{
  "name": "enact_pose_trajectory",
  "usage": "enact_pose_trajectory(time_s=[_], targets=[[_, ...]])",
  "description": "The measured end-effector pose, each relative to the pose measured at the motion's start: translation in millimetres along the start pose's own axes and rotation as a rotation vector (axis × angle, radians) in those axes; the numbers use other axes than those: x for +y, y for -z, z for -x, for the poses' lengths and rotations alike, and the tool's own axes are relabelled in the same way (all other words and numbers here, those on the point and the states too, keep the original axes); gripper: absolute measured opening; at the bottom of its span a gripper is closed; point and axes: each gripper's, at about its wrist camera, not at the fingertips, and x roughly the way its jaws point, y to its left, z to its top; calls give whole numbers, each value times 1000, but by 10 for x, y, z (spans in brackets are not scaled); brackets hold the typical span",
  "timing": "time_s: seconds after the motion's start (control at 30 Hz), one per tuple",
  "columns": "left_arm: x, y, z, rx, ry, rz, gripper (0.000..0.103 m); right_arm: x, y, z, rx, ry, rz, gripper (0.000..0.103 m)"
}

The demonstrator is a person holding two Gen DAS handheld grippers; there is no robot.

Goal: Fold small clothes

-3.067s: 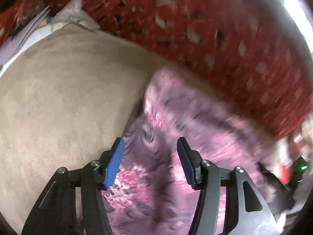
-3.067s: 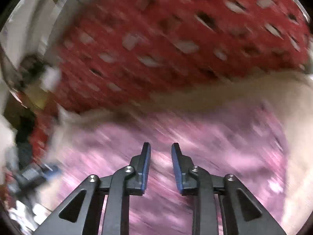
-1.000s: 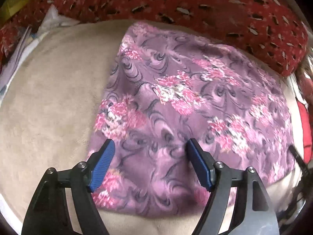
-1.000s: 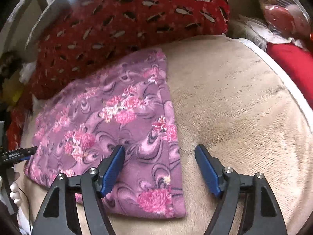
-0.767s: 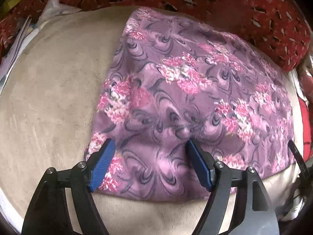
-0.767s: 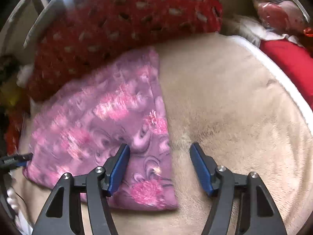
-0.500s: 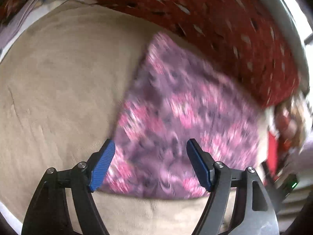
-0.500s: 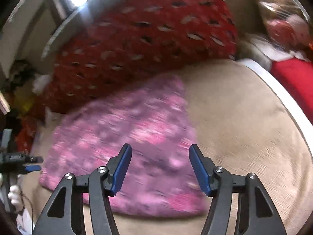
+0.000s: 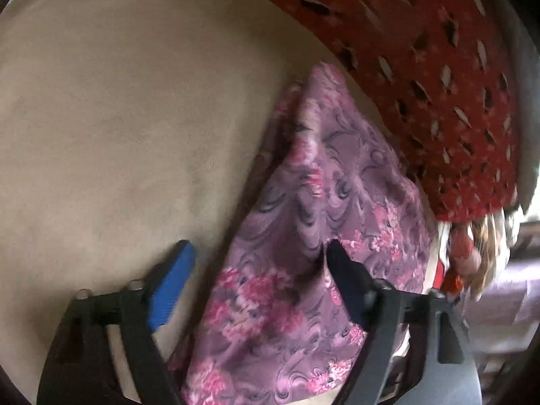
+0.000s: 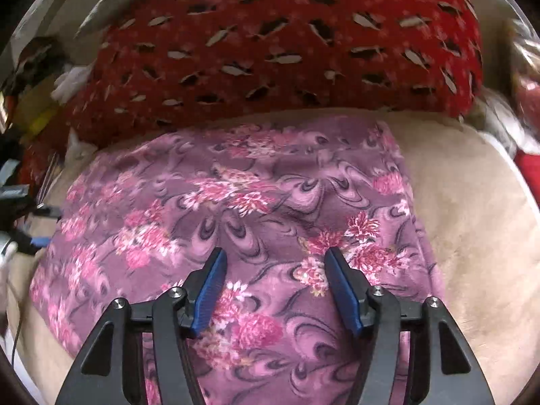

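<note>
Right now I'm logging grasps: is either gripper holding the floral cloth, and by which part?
Nothing is held. The left gripper and right gripper are both open over the purple floral cloth, fingers apart, neither pinching an edge or corner.

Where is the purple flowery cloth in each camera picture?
Left wrist view: the purple flowery cloth fills the lower middle and right, running up from between the open left gripper fingers.
Right wrist view: the same cloth spreads across the middle, under the open right gripper.
Shared landmark: the red patterned pillow lies just behind the cloth in both, on the beige blanket.
</note>
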Motion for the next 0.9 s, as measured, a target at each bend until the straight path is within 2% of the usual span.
enact_pose_trajectory(time_s=[0.03,0.1,0.2,0.23,0.27,0.3,0.37,0.4,0.53,0.73,0.83,0.9], targets=[[-49,4,-14,11,6,-34,96,-35,32,64,-18,-8,5,62],[-182,38,-91,48,-2,-119,96,-128,109,118,-33,11,25,62],[-400,162,-168,63,-54,-250,95,-263,185,105,-42,-28,11,62],[-451,192,-176,59,-65,-273,86,-278,196,128,-50,-33,1,63],[-484,210,-173,52,-76,-282,71,-273,211,120,-51,-34,0,64],[-492,218,-154,47,-88,-275,63,-275,214,131,-53,-33,6,67],[-419,206,-61,35,-77,-245,28,-228,225,100,-61,-25,29,70],[-374,193,-6,35,-71,-228,22,-207,234,95,-63,-23,41,73],[-381,237,249,5,24,-193,17,-196,212,81,-58,-27,45,74],[-855,401,438,-23,143,-246,16,-364,166,241,-81,-28,-37,74],[-1074,459,428,-18,183,-252,15,-499,241,115,-31,-31,-66,74],[-1198,489,398,-13,202,-250,14,-539,284,118,-66,-49,-85,76]])
